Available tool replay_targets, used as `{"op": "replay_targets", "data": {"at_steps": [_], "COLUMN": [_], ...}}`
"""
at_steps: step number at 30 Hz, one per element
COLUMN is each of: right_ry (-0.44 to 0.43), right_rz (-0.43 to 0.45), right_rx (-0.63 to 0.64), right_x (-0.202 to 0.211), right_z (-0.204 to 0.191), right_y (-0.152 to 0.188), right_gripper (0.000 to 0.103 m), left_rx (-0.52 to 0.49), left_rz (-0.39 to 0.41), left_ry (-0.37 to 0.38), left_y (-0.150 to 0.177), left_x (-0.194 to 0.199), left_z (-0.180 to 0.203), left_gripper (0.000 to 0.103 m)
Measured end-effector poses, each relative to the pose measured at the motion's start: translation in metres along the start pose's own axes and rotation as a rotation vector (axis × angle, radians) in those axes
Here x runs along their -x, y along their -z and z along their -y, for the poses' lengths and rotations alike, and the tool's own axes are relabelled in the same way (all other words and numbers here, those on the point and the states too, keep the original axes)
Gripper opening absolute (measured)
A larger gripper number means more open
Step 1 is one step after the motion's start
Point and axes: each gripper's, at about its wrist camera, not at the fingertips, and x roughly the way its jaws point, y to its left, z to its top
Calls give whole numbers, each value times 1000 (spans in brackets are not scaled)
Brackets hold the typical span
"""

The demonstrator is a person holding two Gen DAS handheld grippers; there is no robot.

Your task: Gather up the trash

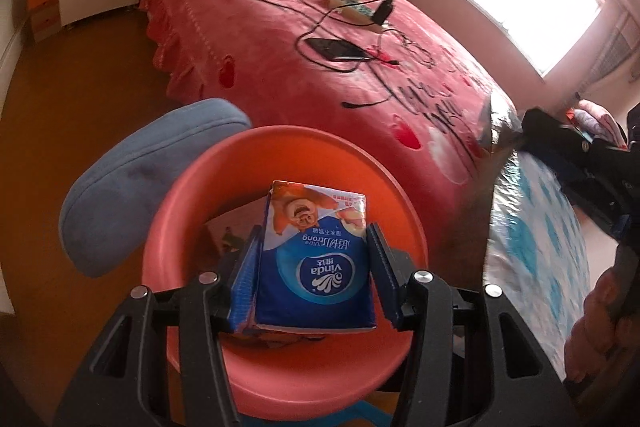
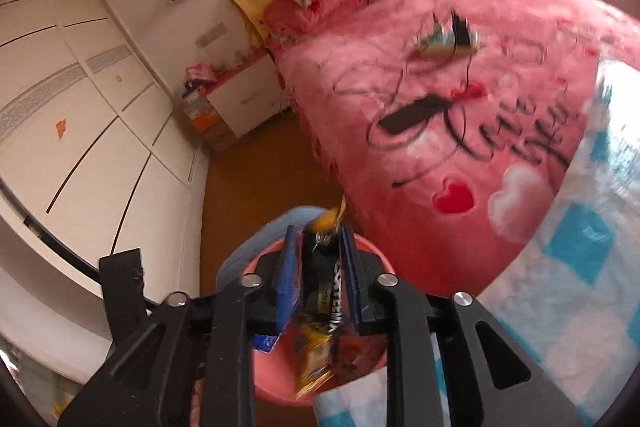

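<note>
A blue Vinda tissue pack [image 1: 316, 259] stands upright between the blue pads of my left gripper [image 1: 315, 229], which is shut on it. It hangs over a pink plastic basin [image 1: 192, 195]. In the right wrist view, a black and yellow snack wrapper [image 2: 324, 307] hangs lengthwise between the jaws of my right gripper [image 2: 318, 229]. The jaws stand wider than the thin wrapper, with a dark gap on its left side. The wrapper's lower end reaches into the basin [image 2: 276, 379]. The picture there is blurred.
A blue padded seat [image 1: 132, 183] lies under the basin's left side. Behind it is a pink bed [image 1: 280, 87] with a phone [image 1: 336, 49], a power strip [image 1: 352, 7] and cables. A blue-and-white checked cover [image 1: 532, 227] is at the right, beside a hand [image 1: 596, 311].
</note>
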Motion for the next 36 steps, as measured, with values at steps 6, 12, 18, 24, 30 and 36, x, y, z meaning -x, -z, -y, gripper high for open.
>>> {"op": "replay_targets", "data": {"at_steps": [6,12,18,24,30,36], "right_ry": [51,110,184,234,332,409], "right_rz": [-3,75,152,217,269,319], "right_rx": [-33,-24,13,37,52,28], "right_x": [2,33,64,96,124,152], "right_z": [13,25,33,42,56,74], "right_y": [13,19,30,43,57,72], "right_gripper": [80,91,95,95,95,96], "left_rx": [13,-57,-158,-160,-180,-214], "left_rz": [27,110,194,234,274,285], "left_ry": [-61,-127,-152,-99,-39,35], "left_y": [4,1,-2,-4,-5,-3], "left_x": [-4,6,22,32,40,44], "left_z": [-9,5,32,57,88,122], "left_gripper": [82,93,96,96,96,96]}}
